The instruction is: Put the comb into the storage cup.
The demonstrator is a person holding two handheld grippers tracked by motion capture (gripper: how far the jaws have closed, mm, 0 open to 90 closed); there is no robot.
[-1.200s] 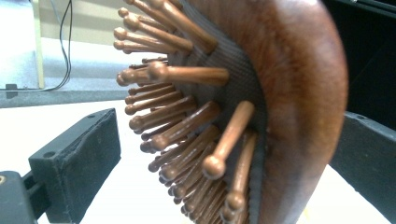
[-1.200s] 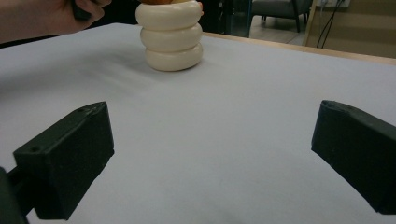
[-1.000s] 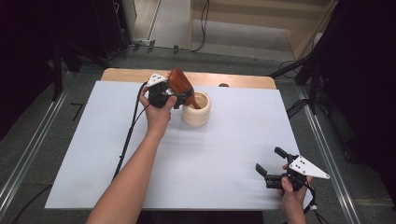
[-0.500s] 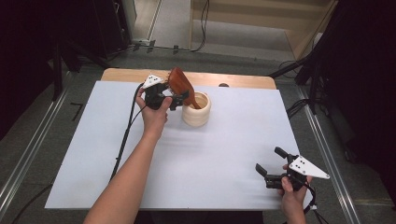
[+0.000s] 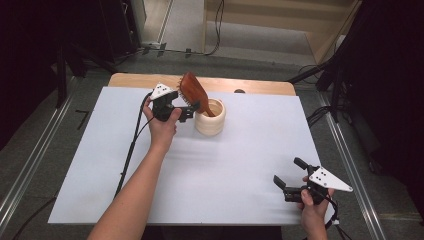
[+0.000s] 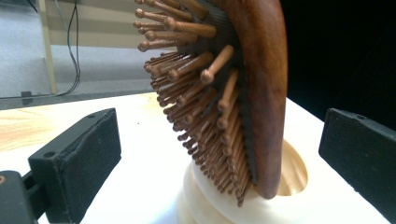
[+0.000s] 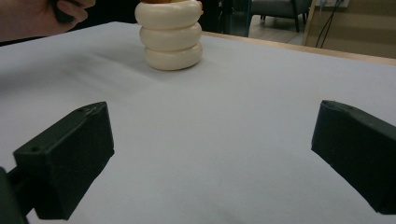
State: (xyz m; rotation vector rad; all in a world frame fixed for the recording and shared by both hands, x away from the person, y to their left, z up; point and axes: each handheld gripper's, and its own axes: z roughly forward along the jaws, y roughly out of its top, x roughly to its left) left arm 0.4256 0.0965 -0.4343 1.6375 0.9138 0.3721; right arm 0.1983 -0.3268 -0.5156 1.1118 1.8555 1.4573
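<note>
The hairbrush is showing glossy, polished wood with matt wooden pins. The ribbed cup is looking smooth, cream, slightly satin. Table cover is looking matt.

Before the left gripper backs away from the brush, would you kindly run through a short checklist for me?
1. Brown wooden hairbrush stands handle-down in the cream ribbed holder: ok.
2. Left gripper jaws open, both apart from the brush in the left gripper view: ok.
3. Brush leans on the holder's rim; whether it will stay: cannot tell.
4. Holder upright on the white table sheet: ok.
5. Right gripper open, well away near the front edge: ok.
</note>
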